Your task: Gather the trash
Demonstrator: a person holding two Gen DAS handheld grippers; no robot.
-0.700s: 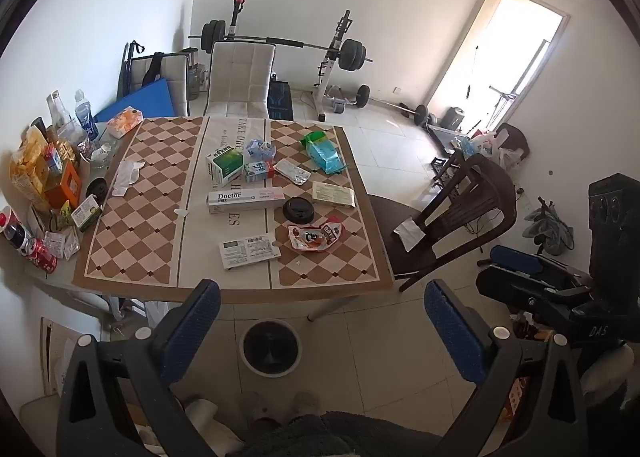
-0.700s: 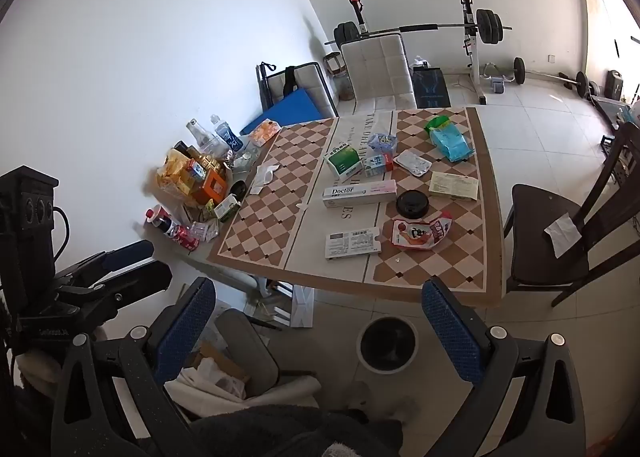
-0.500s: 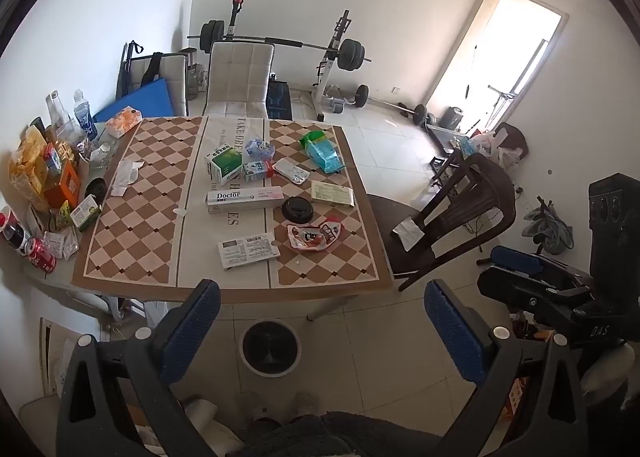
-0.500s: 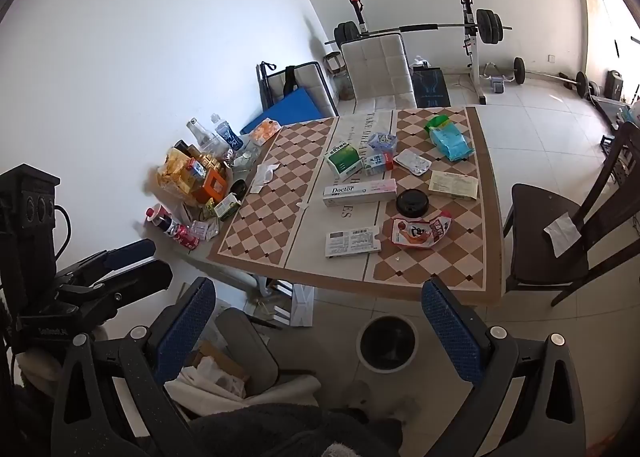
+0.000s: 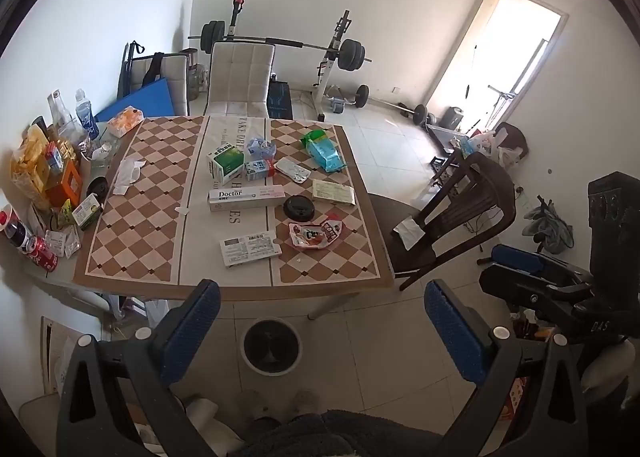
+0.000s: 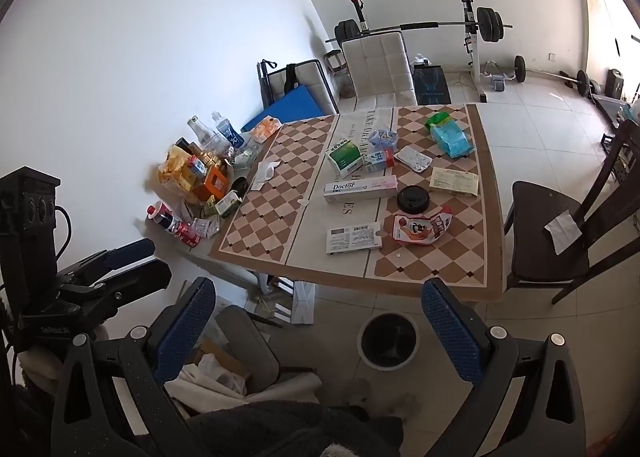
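Observation:
A checkered table (image 5: 132, 217) (image 6: 272, 213) carries litter: a red snack wrapper (image 5: 316, 235) (image 6: 420, 229), a black lid (image 5: 299, 207) (image 6: 413, 199), a white "Doctor" box (image 5: 246, 197) (image 6: 360, 189), a flat white carton (image 5: 249, 247) (image 6: 354, 239), a green box (image 5: 225, 162), a teal bag (image 5: 325, 149) and a crumpled tissue (image 5: 127, 173). A round bin (image 5: 271, 345) (image 6: 387, 340) stands on the floor before the table. My left gripper (image 5: 320, 333) and right gripper (image 6: 316, 331) are both open and empty, held back from the table's near edge above the floor.
Snacks, bottles and cans (image 5: 44, 185) crowd the table's left side. A dark wooden chair (image 5: 452, 213) stands to the right, a white chair (image 5: 242, 77) at the far end. A weight bench (image 5: 340, 57) is behind. Cardboard and paper (image 6: 224, 369) lie on the floor at left.

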